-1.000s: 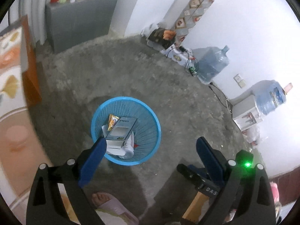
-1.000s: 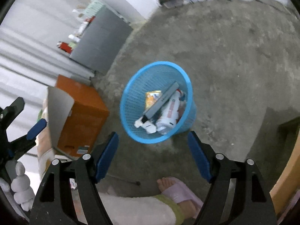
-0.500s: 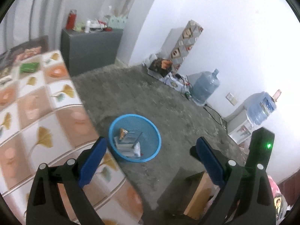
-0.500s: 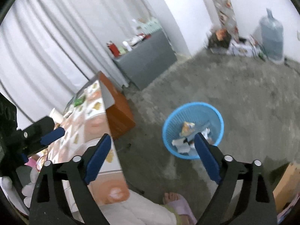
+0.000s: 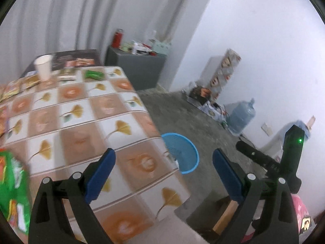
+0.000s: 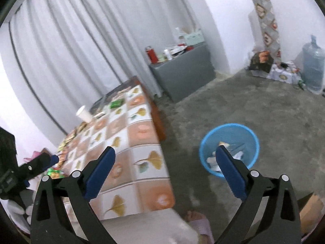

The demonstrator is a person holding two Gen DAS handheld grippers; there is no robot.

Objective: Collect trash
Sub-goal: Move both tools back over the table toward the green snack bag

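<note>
Beside the tabletop (image 5: 85, 122) stood the bin (image 6: 229, 148), part-filled; more trash, cup (image 5: 43, 67) and wrappers (image 5: 12, 191), lay on top. Both grippers, left (image 5: 162, 174) and right (image 6: 165, 174), were empty, their jaws having just opened wide. Next pickup: reach and close on a wrapper.

The patterned table's edge (image 5: 158, 134) hides part of the blue mesh plastic basket (image 5: 182, 152). A green snack packet (image 5: 12, 191) is cut off at the left edge and blurred. The basket's contents (image 6: 225, 152) are too small to identify.
</note>
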